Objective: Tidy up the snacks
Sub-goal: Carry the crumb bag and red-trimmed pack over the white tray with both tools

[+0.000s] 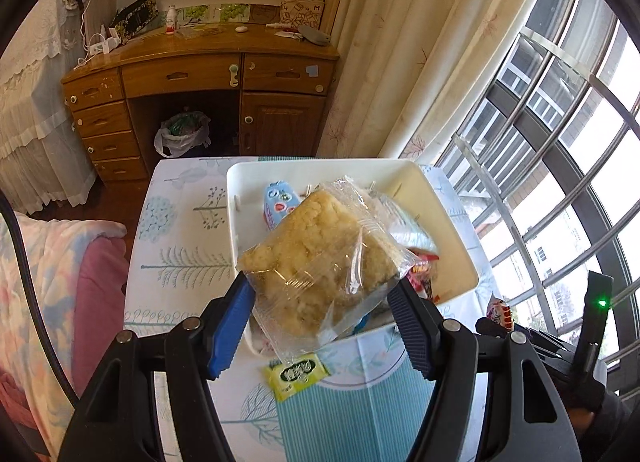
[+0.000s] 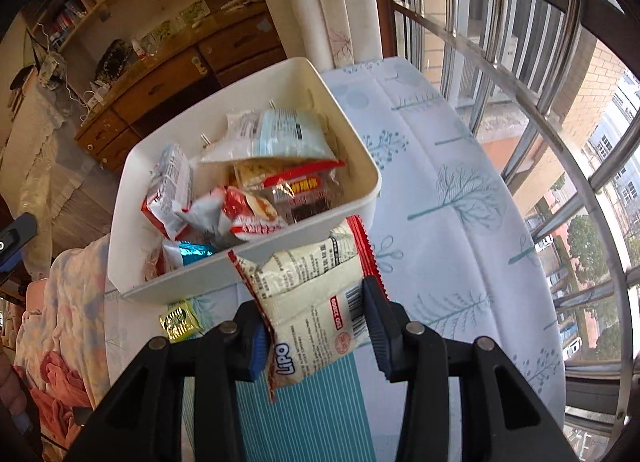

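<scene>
Tilting steeply down toward the table (image 1: 180,262), the left gripper (image 1: 320,326) pinches a clear-wrapped yellow cake (image 1: 316,258) between its blue pads, one pad on each side edge of the wrapper; the cake hangs in the air over the near part of the white bin (image 1: 452,229), apart from the snacks lying inside. At that view's right edge the other gripper's black body shows beside it, a green light glowing on it. The right gripper (image 2: 316,326) also points sharply down, its jaws pressed nearly together on a cream Lipo packet (image 2: 308,294) with red serrated edges, held upright just in front of the bin's near wall (image 2: 248,274) and above the patterned cloth. Inside the bin lie several wrapped snacks (image 2: 248,197) in a loose heap. A small green-yellow sachet (image 2: 180,320) lies on the cloth just beside the bin's near corner, below both grippers.
</scene>
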